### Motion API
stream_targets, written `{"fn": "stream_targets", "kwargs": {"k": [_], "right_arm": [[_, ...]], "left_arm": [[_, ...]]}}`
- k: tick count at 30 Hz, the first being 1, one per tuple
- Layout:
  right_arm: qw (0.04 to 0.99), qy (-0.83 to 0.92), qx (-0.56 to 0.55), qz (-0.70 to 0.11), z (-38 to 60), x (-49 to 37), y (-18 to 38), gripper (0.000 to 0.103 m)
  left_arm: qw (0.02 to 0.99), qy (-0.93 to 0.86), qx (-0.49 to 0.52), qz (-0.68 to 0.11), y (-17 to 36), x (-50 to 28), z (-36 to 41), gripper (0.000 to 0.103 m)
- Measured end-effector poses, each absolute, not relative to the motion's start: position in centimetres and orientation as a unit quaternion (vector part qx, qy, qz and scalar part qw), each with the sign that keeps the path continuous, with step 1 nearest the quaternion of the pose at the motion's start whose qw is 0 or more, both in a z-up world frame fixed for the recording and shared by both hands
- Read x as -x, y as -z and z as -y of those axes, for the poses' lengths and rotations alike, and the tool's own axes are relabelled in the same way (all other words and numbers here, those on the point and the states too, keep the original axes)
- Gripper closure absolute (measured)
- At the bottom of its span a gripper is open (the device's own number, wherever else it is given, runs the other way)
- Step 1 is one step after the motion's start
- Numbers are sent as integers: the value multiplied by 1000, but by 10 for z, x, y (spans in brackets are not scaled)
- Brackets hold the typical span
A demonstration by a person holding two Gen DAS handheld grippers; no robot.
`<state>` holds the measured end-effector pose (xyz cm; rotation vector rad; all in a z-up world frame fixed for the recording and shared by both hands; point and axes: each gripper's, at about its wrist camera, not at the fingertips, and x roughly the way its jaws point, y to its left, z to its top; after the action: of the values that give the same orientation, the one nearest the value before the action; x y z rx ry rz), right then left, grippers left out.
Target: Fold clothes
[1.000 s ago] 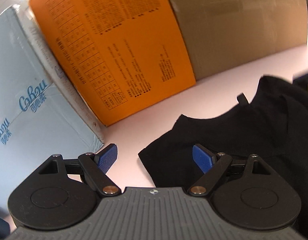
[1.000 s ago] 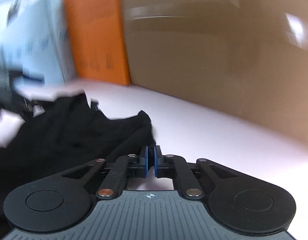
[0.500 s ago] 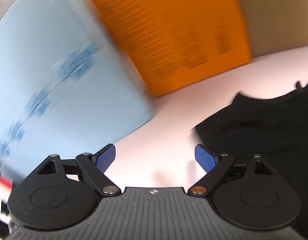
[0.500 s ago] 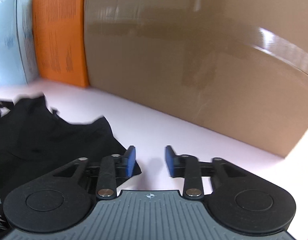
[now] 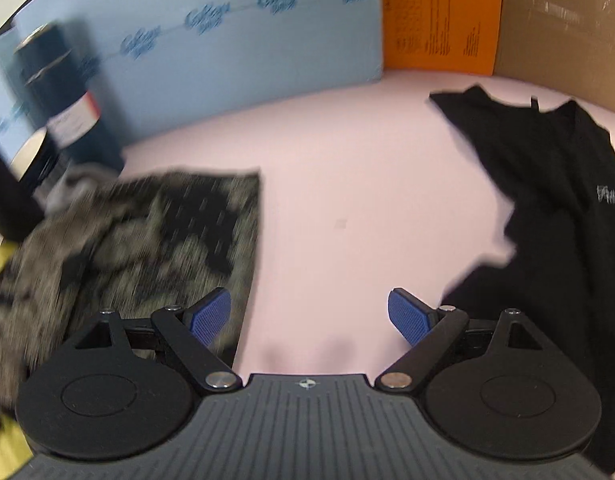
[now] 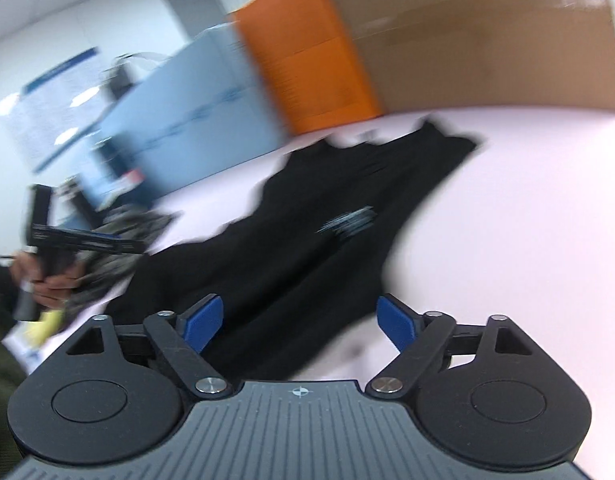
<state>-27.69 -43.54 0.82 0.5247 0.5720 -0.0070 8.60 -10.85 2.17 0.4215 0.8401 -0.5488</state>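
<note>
both grippers, left (image 5: 309, 316) and right (image 6: 298, 322), stand empty, the right's jaws having just been opening, above the half-folded black shirt (image 6: 307, 232) on the table (image 5: 347, 184); next likely needs regripping an edge.

On the table (image 5: 339, 184), the shirt (image 5: 547, 200) lies right of the folded garment (image 5: 155, 232), boxes (image 5: 235, 52) behind.

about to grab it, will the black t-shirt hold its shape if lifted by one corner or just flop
Probably flops: the black t-shirt lies limp on the table with wavy, uneven edges, so it looks like thin, soft fabric. It likely hangs and drags when lifted by one corner. It should be light, and cloth is unlikely to slip from the right gripper.
</note>
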Motion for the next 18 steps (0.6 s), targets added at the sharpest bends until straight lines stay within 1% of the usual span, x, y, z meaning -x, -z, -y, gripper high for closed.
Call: {"fn": "stream_targets", "kwargs": {"k": [3,5,8,11,14,15,18], "right_arm": [[915,-69,-260,-302,397,261,-7,14],[909,-89,-260,-315,376,248,-6,14],[912,-31,-270,-306,366,246,-10,14],[905,87,-326,-258,377,267,-7,14],[887,175,-351,-244,408,260,7,15],[880,189,-364,-241,418,259,11,19],[864,187,-403,-236,436,257,18,22]], "left_arm": [[851,261,-210,-404,-15,-58,94,18],[848,283,-199,-401,-16,-44,89,18],[841,329,-172,-394,-23,-28,88,18],[829,386,-170,-368,-36,-8,93,18],[804,451,-218,-320,-49,22,105,18],[794,472,-237,-301,-52,33,110,18],[766,497,-317,-257,-45,66,125,18]]}}
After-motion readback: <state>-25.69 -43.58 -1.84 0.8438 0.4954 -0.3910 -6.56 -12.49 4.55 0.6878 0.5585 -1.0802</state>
